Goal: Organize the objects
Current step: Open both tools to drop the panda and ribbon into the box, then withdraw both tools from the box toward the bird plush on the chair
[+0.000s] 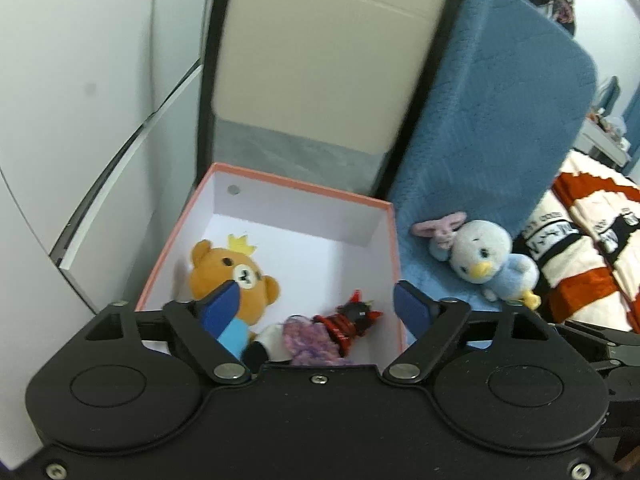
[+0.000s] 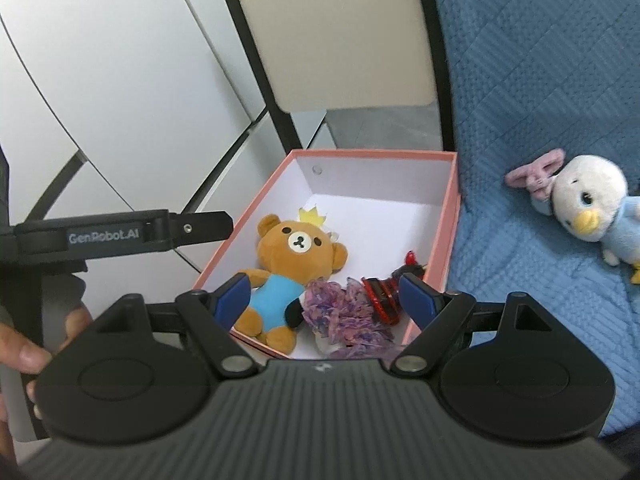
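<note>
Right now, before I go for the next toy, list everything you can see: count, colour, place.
box: 1, pink outside, white inside, on blue cover
bear plush: 1, brown, blue shirt, yellow crown, lying in box
fluffy toy: 1, purple, in box beside bear
red-black toy: 1, in box by right wall
bird plush: 1, white and pale blue, pink bow, on blue cover outside box
blue cover: 1, quilted
striped cloth: 1, orange-white-black, far right
cabinet: 1, white, left
left tongs: open, over box
right tongs: open, over box
</note>
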`<state>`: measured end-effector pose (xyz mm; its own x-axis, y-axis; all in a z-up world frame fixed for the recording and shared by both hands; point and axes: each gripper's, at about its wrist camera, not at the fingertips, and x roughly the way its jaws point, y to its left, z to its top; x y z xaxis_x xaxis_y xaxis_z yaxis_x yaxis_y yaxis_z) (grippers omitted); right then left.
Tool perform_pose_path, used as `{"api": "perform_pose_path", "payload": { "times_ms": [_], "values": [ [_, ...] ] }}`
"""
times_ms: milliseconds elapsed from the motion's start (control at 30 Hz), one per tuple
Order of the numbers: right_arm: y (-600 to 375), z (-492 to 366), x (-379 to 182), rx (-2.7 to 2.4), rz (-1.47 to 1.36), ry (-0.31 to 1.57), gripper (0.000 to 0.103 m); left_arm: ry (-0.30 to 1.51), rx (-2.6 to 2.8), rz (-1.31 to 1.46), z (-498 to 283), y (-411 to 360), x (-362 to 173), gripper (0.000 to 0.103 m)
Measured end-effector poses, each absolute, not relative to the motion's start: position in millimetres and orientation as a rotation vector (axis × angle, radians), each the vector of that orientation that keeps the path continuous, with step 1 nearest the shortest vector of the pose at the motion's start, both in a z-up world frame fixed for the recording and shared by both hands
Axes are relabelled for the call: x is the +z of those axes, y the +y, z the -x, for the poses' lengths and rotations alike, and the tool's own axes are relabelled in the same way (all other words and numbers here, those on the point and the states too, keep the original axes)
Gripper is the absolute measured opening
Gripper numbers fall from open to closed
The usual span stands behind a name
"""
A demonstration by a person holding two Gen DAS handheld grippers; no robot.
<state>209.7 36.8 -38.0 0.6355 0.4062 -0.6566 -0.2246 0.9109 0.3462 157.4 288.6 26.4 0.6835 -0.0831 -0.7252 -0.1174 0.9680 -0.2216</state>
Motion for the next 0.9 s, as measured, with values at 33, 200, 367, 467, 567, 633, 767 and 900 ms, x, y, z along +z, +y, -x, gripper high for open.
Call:
{"api": "perform_pose_path", "payload": {
  "times_ms": [33,200,367,467,567,633,767,900],
  "values": [
    [32.9,-204.9,-35.3,0.347,-0.247,0.788,0.096,0.810,0.012,0.255,-153.9,282.4,29.8,0.088],
    [13.0,-182.5,-21.9,0.286,-0.239,0.726,0.096,0.785,-0.014,0.228,-139.6,255.6,40.5,0.097],
    [-6.5,-159.6,-15.3,0.239,-0.225,0.690,0.096,0.766,-0.036,0.202,-122.5,226.4,51.0,0.102],
    [-19.9,-143.6,-14.1,0.213,-0.222,0.669,0.096,0.756,-0.049,0.188,-113.1,209.8,54.7,0.102],
    [-32.7,-130.6,-13.2,0.190,-0.223,0.658,0.096,0.743,-0.066,0.189,-104.2,196.2,56.7,0.102],
    [-39.9,-122.4,-13.2,0.165,-0.205,0.643,0.096,0.735,-0.074,0.192,-98.2,187.0,57.8,0.102],
    [-54.4,-105.0,-11.9,0.134,-0.180,0.609,0.096,0.720,-0.079,0.192,-88.8,169.1,60.1,0.102],
    [-72.6,-89.8,-15.9,0.102,-0.186,0.584,0.096,0.705,-0.096,0.189,-82.2,152.6,58.5,0.102]
  ]
}}
